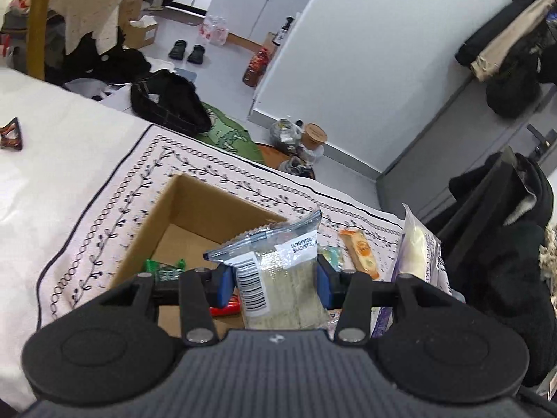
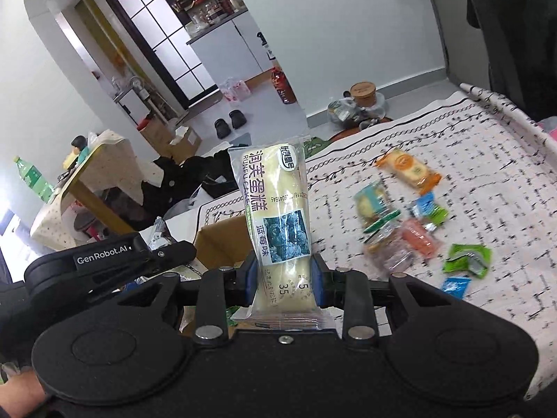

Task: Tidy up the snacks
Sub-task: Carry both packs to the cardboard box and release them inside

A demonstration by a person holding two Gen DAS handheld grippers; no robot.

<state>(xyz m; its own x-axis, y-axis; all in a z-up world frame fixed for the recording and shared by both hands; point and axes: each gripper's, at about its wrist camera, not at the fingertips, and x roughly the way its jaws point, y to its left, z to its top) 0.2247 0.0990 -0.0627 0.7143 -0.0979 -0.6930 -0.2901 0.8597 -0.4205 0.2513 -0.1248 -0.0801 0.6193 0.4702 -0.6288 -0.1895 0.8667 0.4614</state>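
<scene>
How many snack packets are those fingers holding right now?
2. A clear barcoded packet is clamped in the left fingers; a blueberry cake packet stands upright in the right fingers.

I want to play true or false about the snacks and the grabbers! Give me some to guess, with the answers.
1. The left hand-held gripper holds a clear packet with a barcode. True.
2. The right hand-held gripper is empty. False: it grips a blueberry cake packet.
3. The cardboard box is closed. False: it is open on top.
4. Loose snacks, like an orange packet, lie on the patterned cloth. True.
5. The box is completely empty. False: a green packet lies inside.
</scene>
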